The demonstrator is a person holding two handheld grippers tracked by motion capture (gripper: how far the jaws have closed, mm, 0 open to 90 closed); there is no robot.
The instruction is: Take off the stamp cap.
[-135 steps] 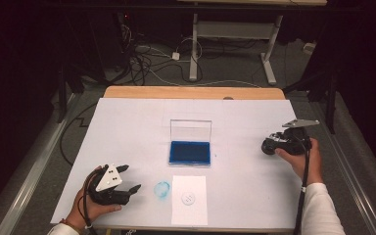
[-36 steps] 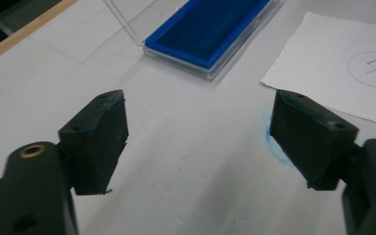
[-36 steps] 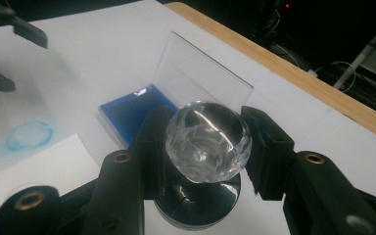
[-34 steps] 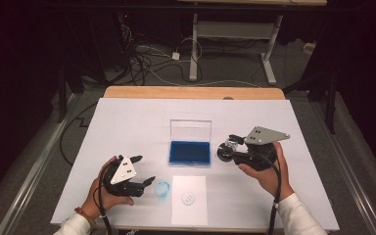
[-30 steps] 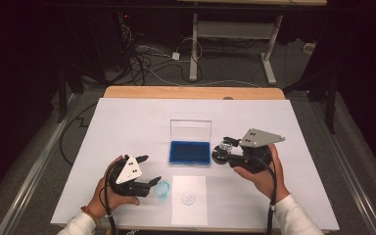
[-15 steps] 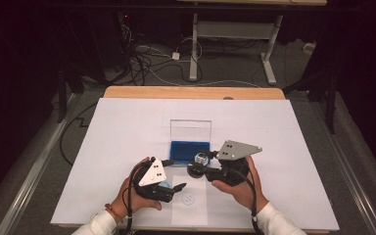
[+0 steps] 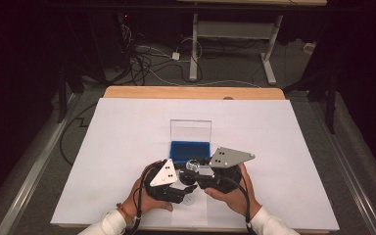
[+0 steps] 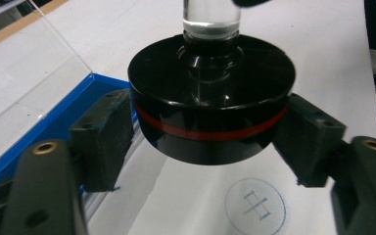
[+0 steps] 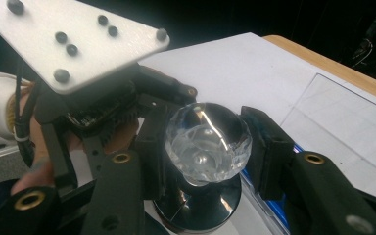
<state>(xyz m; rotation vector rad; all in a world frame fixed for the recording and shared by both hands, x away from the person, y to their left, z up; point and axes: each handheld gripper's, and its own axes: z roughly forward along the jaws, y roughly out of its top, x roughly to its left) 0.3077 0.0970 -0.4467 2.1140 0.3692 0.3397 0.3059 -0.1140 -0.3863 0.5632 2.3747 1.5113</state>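
Black stamp (image 8: 210, 115) with clear knob (image 9: 208, 142), held by both grippers above the white sheet (image 7: 188, 215).
Left gripper (image 7: 188, 185): 2 pads clamp the stamp's round base, red band level with them. Right gripper (image 7: 194, 169): jaws closed on the knob. Stamp sits off the paper, over a round blue print (image 8: 255, 205), just in front of the blue ink pad (image 7: 190, 150) with its clear lid (image 7: 191, 129) up.
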